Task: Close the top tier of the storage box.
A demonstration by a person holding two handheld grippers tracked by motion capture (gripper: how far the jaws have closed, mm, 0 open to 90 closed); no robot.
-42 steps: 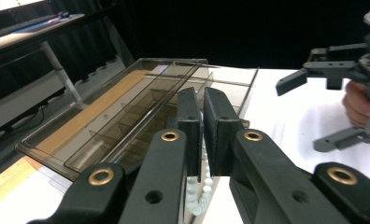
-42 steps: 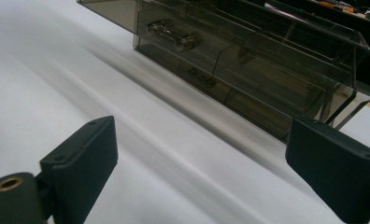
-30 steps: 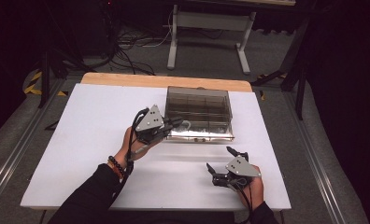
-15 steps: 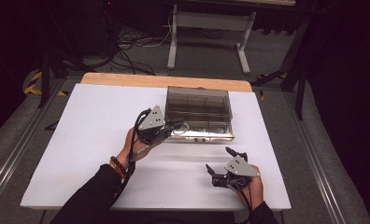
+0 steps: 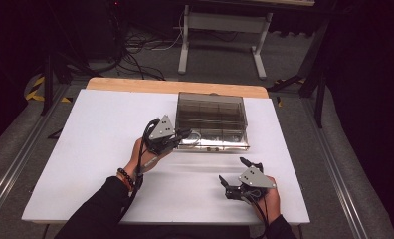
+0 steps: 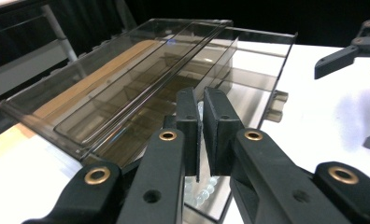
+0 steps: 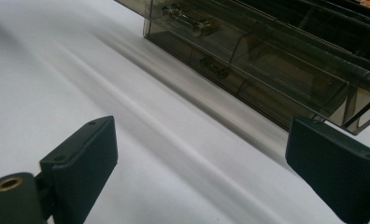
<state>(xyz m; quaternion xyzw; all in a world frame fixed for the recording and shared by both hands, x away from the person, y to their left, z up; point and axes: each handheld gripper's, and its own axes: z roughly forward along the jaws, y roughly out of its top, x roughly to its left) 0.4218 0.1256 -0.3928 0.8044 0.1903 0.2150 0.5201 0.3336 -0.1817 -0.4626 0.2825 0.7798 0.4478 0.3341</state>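
Up close, left gripper (image 6: pixel 199 135) fingers pressed together over pale beads (image 6: pixel 202 193) in smoky organizer box (image 5: pixel 212 119), from above beads hidden, right gripper (image 5: pixel 237 174) fingers spread above white counter (image 5: pixel 85 149).

so around the work there's a white counter (image 5: pixel 85 149) with a bare wood strip (image 5: pixel 135 85) along its far edge. past that, a light metal stand (image 5: pixel 220 30) with two legs and feet sits on grey floor (image 5: pixel 304 119), and a tangle of dark cables (image 5: pixel 135 50) lies to the left of it. yellow-black hazard tape (image 5: pixel 36 89) shows on the floor at the left. metal rails (image 5: pixel 16 164) run down both sides of the counter, rest of the room is just dark
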